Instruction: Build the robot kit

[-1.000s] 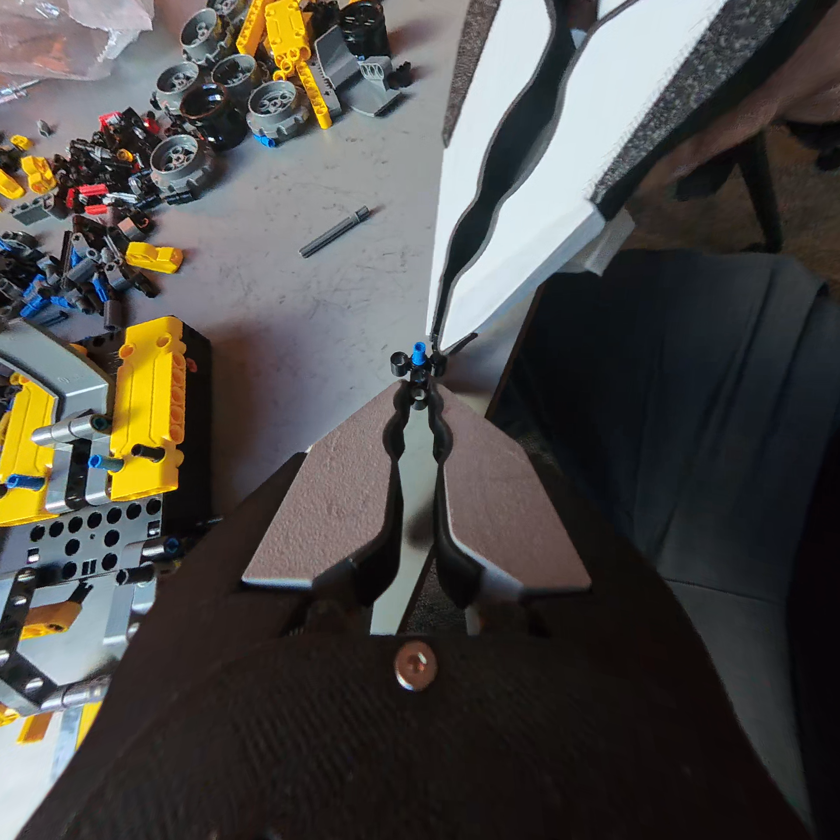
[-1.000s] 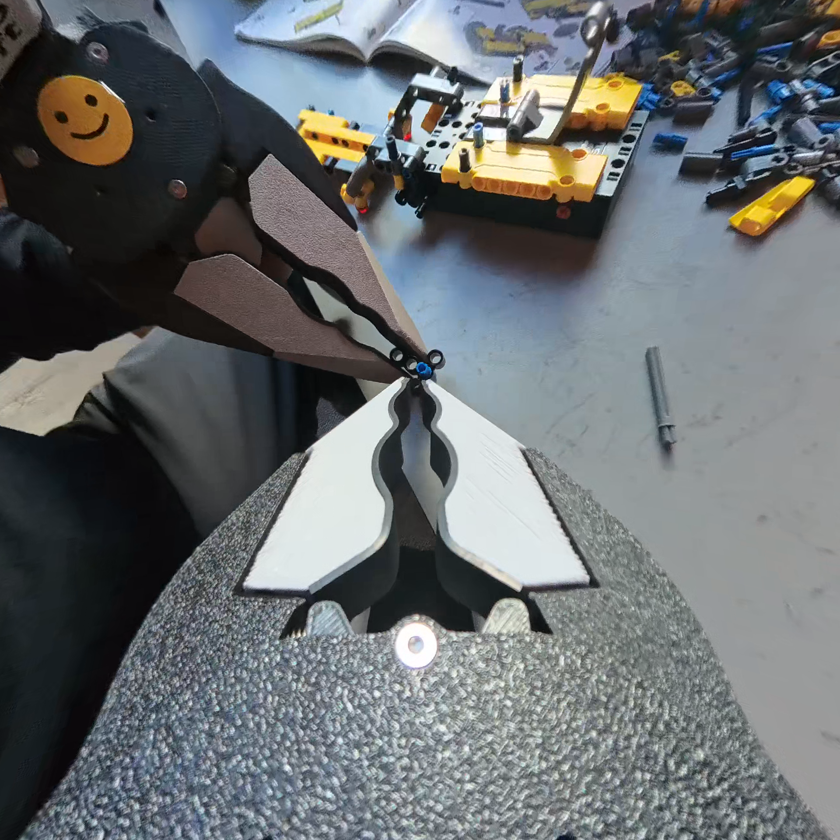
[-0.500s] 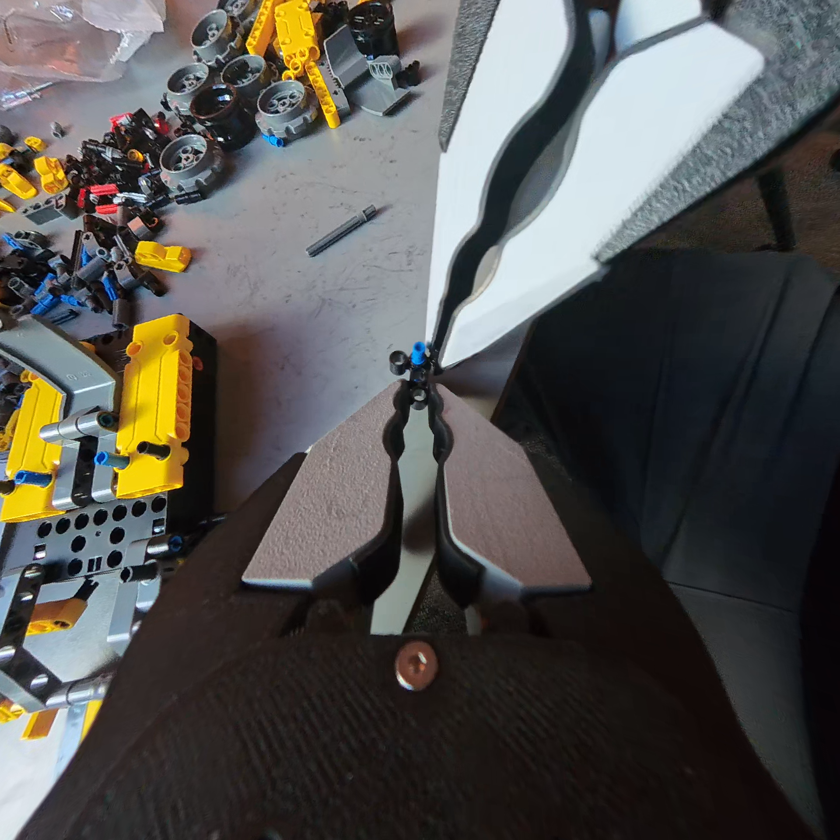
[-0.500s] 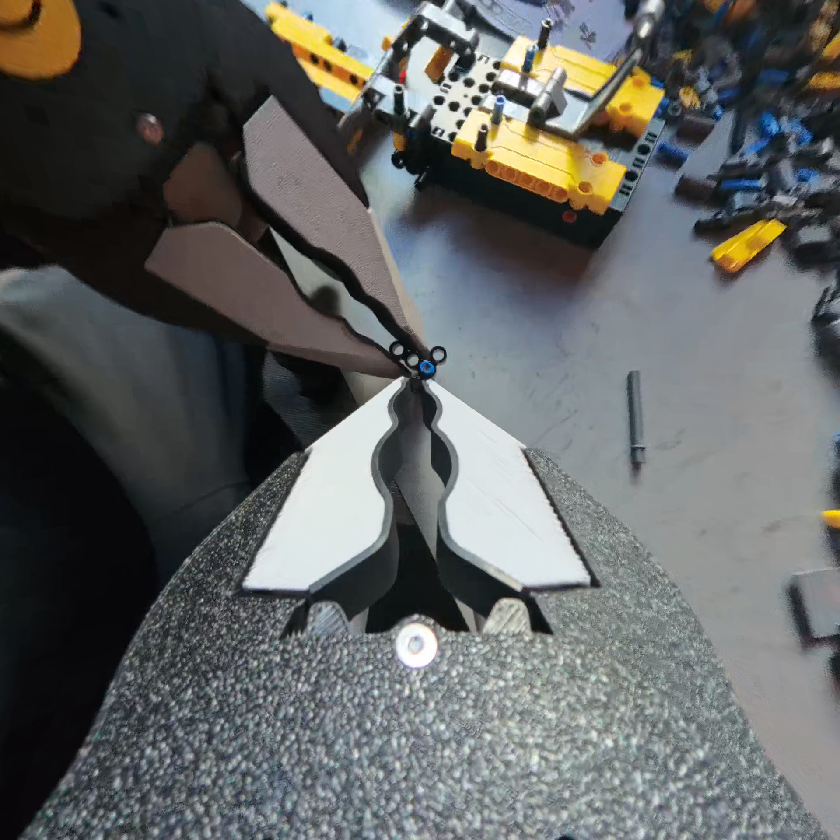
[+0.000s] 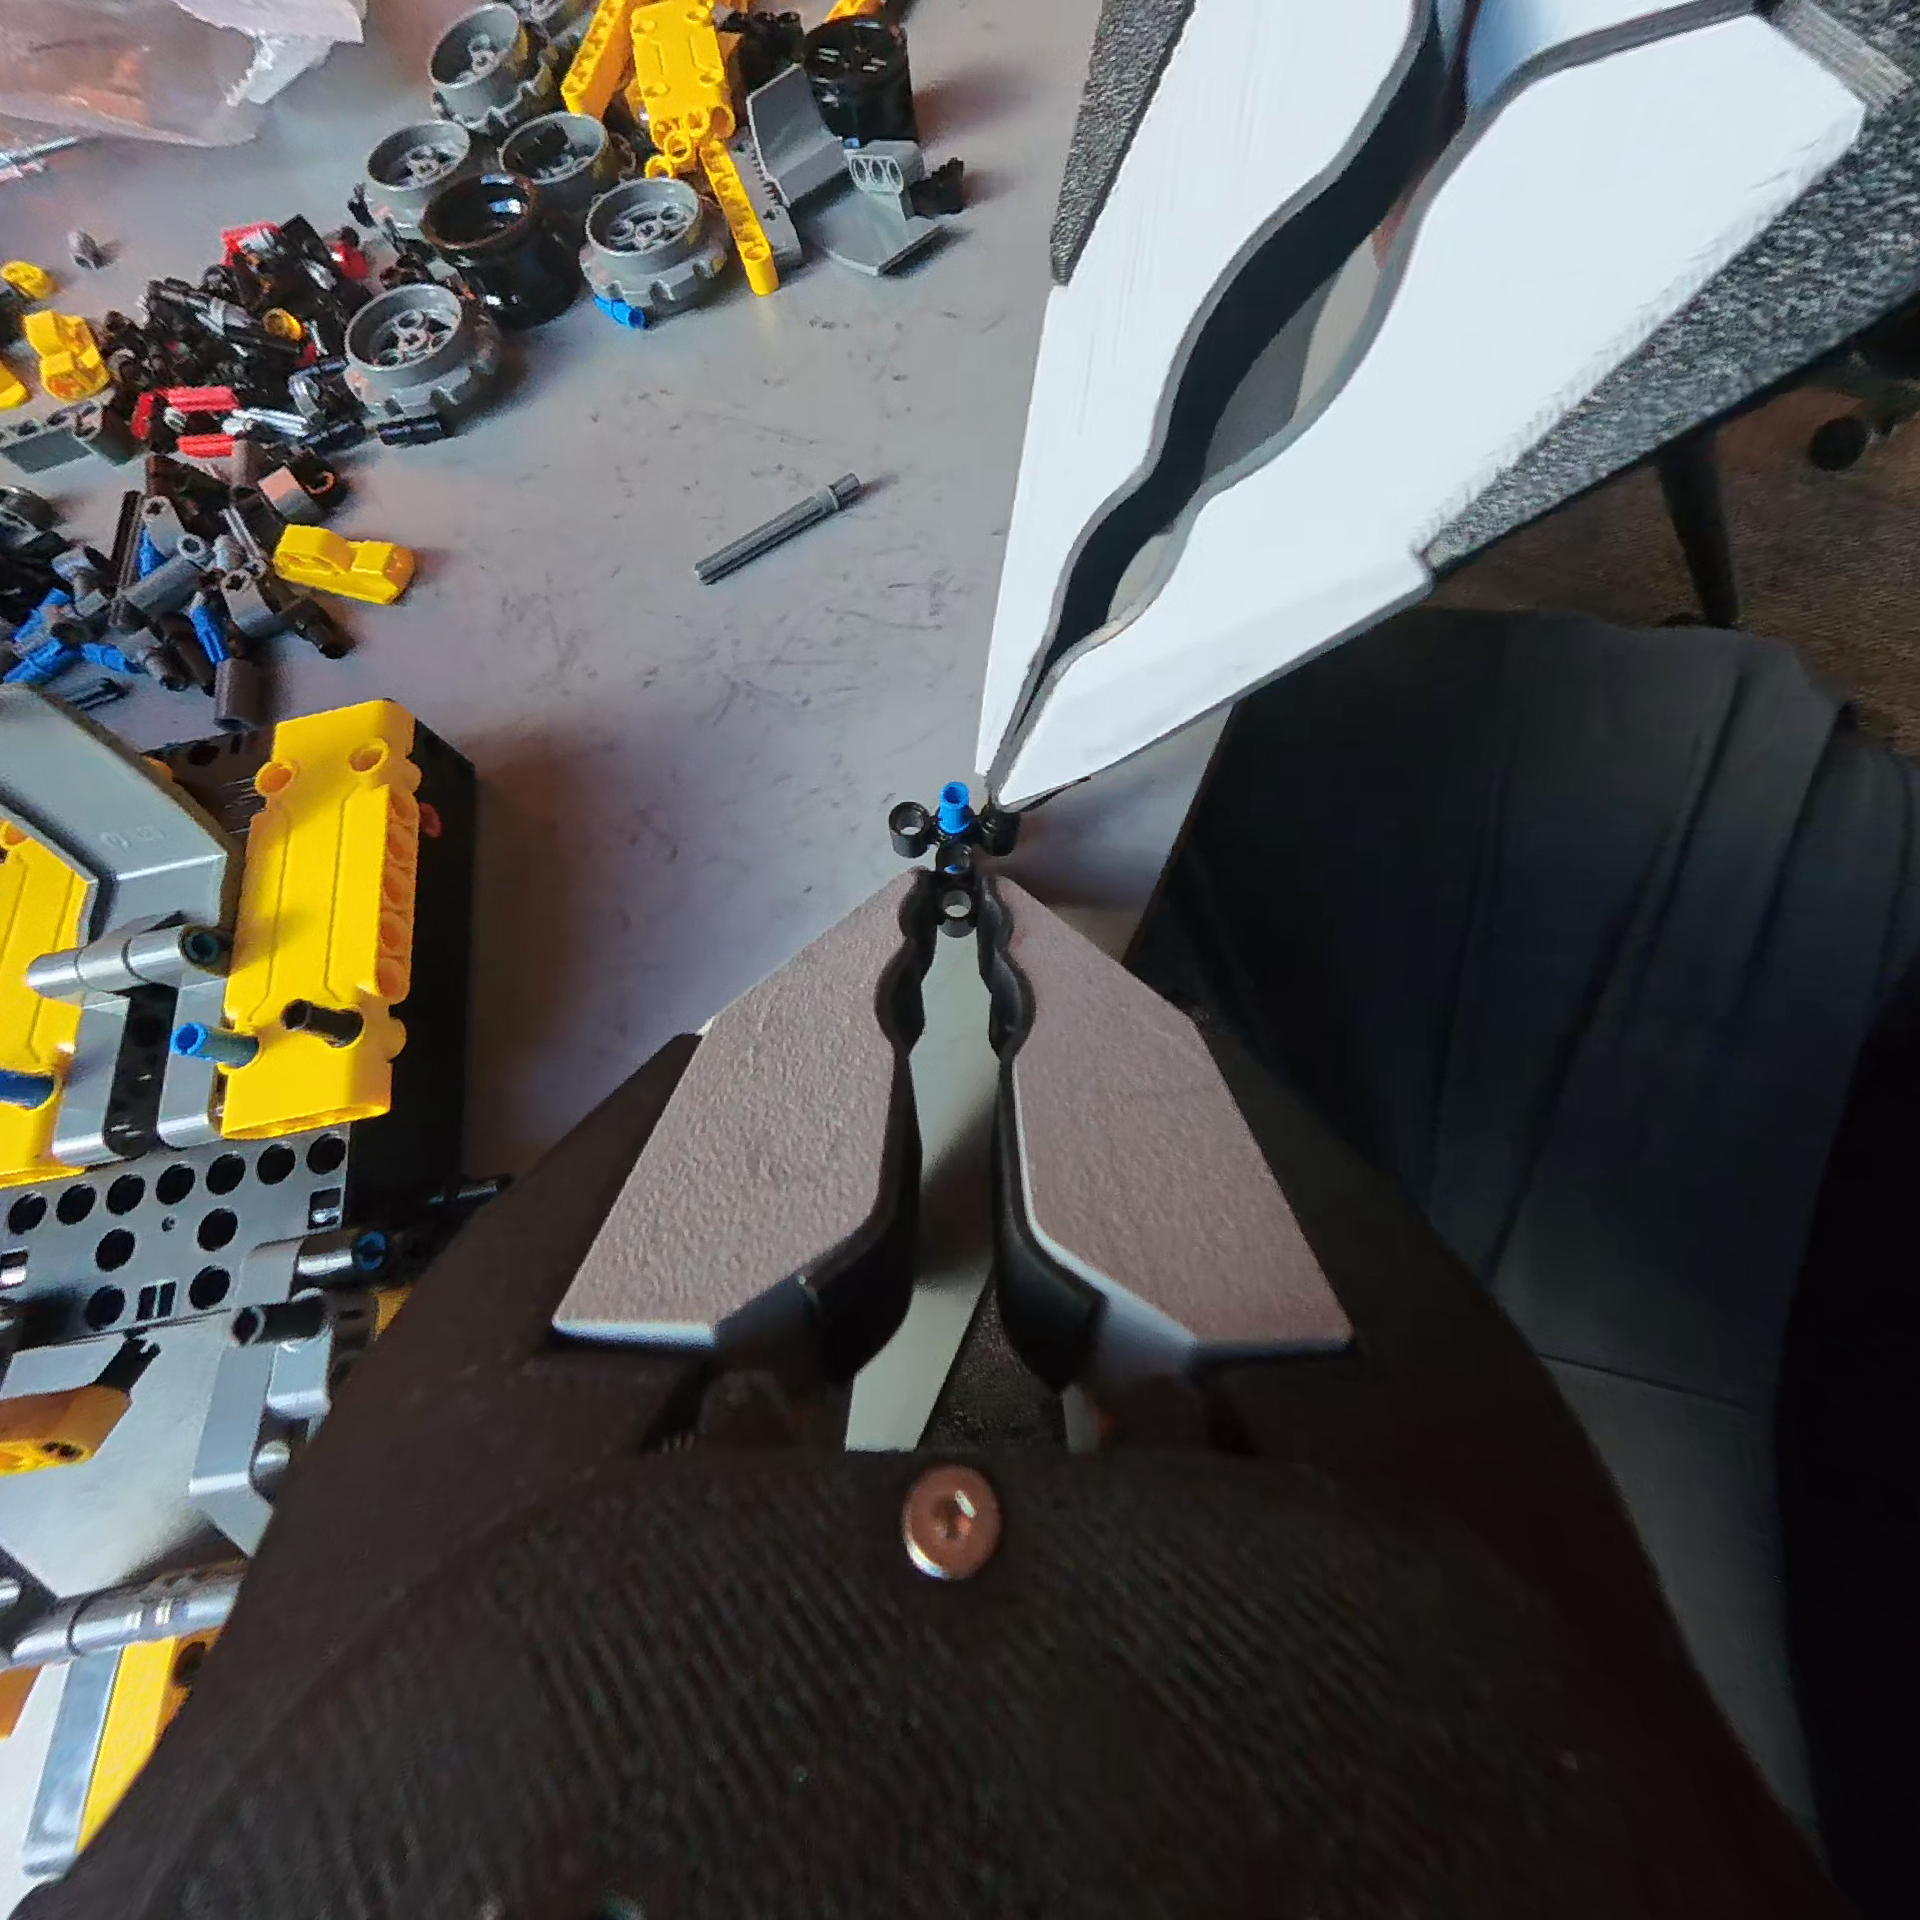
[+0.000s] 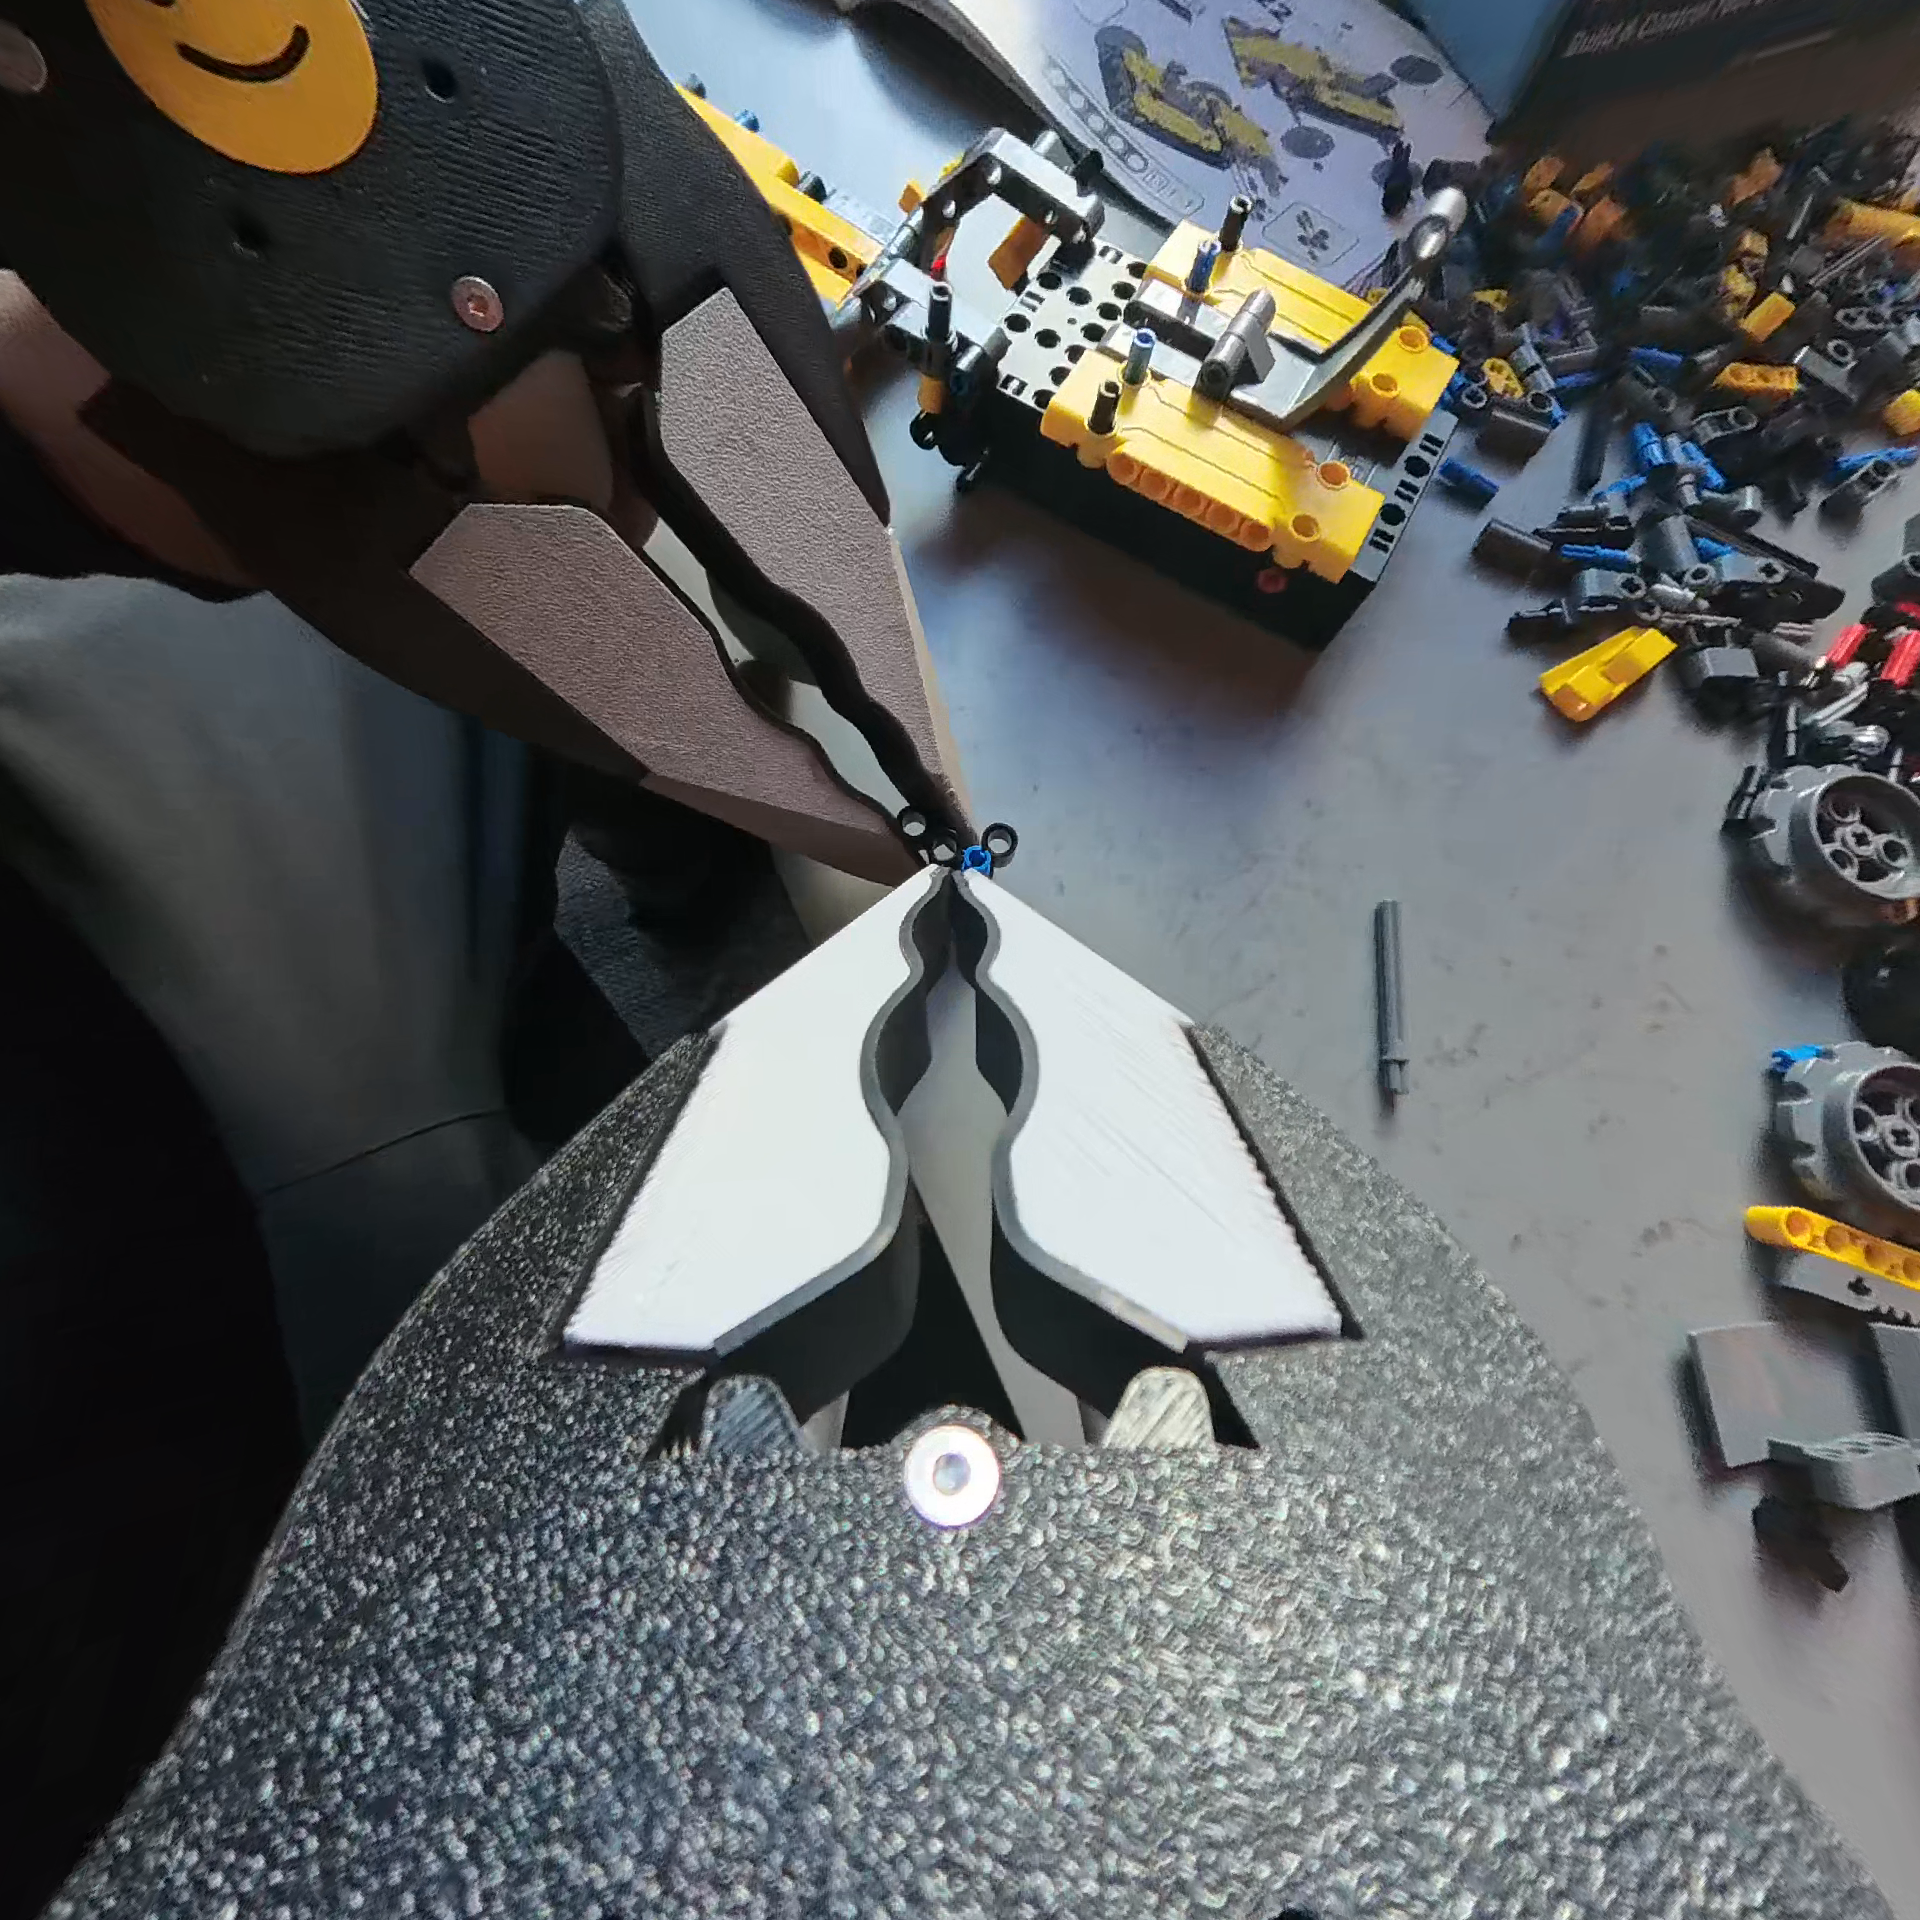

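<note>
At frame centre, the left gripper, with matte brown fingers, is clamped on a small black cross-shaped connector. The right gripper, with smooth white fingers, pinches the connector's blue pin above the scratched grey table.

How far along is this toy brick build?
Partly done: a yellow and grey block stands assembled. In hand: the left gripper pinches a small black connector, the right gripper closed at its blue pin. Left: piles of loose parts.
</note>
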Demonstrator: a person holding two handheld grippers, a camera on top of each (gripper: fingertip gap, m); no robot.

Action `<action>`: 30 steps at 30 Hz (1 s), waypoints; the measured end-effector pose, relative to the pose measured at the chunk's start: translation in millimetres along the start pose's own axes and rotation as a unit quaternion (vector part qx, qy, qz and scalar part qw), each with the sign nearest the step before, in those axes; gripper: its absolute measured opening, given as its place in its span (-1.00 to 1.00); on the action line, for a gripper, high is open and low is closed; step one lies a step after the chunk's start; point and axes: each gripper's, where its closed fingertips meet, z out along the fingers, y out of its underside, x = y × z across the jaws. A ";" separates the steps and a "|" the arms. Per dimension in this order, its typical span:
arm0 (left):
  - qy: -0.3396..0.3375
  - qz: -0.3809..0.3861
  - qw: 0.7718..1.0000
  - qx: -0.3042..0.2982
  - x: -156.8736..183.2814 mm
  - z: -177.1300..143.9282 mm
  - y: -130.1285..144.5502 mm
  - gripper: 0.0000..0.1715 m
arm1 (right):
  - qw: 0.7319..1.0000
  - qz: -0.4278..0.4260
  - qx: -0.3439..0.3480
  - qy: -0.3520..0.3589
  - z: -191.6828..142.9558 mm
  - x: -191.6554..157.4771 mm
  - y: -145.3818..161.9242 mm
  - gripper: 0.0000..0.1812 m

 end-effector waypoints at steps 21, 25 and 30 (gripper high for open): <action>0.393 -0.531 0.712 0.239 39.3 -92.4 -51.2 -0.96 | 0.968 -0.130 0.215 -0.026 -46.8 -54.2 -57.7 -0.89; 0.394 -0.552 0.689 0.254 45.2 -96.4 -51.4 -0.96 | 0.964 -0.156 0.215 0.009 -50.2 -58.8 -58.5 -0.91; 0.368 -0.571 0.682 0.272 42.4 -93.2 -45.0 -0.95 | 0.972 -0.111 0.204 0.020 -39.5 -56.0 -57.3 -0.96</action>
